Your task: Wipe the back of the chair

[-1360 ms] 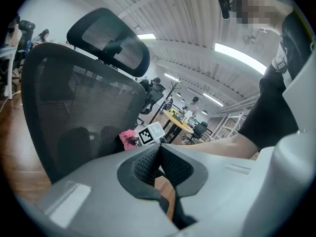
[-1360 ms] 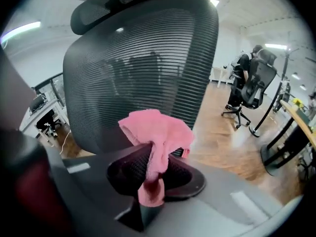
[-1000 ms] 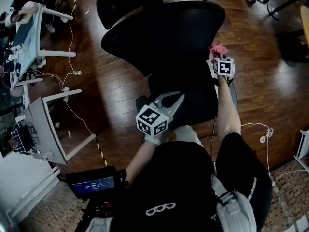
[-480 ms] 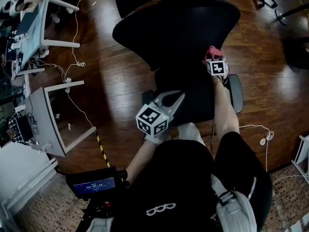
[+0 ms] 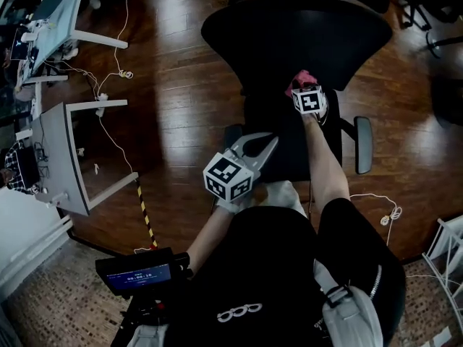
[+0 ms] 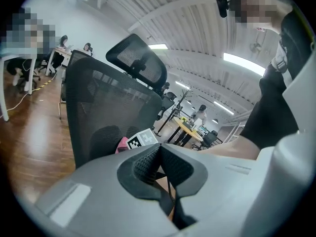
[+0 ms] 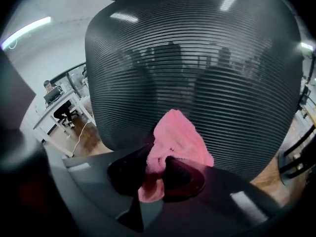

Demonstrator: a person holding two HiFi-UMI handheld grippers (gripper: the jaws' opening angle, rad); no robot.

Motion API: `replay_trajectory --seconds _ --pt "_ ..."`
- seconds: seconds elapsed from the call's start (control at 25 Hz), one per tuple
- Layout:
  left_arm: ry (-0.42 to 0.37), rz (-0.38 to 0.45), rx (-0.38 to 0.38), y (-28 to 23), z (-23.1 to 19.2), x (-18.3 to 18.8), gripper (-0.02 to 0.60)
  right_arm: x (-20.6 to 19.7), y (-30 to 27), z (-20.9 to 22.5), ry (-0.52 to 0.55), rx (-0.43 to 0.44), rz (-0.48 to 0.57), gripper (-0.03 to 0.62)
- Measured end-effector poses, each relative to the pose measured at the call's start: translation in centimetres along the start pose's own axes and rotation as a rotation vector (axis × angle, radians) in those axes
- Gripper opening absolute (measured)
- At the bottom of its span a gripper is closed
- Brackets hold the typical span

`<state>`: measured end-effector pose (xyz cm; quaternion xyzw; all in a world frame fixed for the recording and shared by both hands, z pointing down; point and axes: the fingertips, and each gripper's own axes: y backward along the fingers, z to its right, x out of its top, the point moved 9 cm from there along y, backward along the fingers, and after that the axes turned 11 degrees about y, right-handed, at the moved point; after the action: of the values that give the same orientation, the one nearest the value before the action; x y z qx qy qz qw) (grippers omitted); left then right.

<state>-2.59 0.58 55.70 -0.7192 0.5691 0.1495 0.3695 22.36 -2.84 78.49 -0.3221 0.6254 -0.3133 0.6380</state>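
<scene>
A black mesh office chair (image 5: 289, 31) stands in front of me, its ribbed backrest (image 7: 197, 73) filling the right gripper view. My right gripper (image 5: 302, 89) is shut on a pink cloth (image 7: 177, 142), which lies pressed against the lower part of the backrest; the cloth (image 5: 301, 79) shows as a pink tuft at the chair in the head view. My left gripper (image 5: 262, 144) hangs lower, over the seat (image 5: 282, 143), its jaws closed together with nothing between them. In the left gripper view the backrest (image 6: 108, 107) stands at the left.
Dark wooden floor (image 5: 181, 85) surrounds the chair. A white table frame (image 5: 72, 157) and a desk (image 5: 43, 20) with cables stand at the left. The chair's armrest (image 5: 363, 144) juts out at the right. A screen device (image 5: 141, 273) sits near my body.
The right gripper with the pink cloth has slid leftward along the chair back. The view has shifted, so the chair sits further right in the frame. The left gripper has stayed put.
</scene>
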Motion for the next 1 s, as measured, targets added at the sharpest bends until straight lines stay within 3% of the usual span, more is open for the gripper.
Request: replay_trajectory --seconds 0.8,1.0 --pt "0.067 0.095 0.1 10.3 -5.4 -0.1 -0.008 8.0 -7.1 -22.5 0.294 0.361 0.063 0.057" --pt "0.069 0.097 0.108 10.5 -5.6 0.0 -0.008 8.1 -7.1 -25.2 0.322 0.418 0.057 0.057"
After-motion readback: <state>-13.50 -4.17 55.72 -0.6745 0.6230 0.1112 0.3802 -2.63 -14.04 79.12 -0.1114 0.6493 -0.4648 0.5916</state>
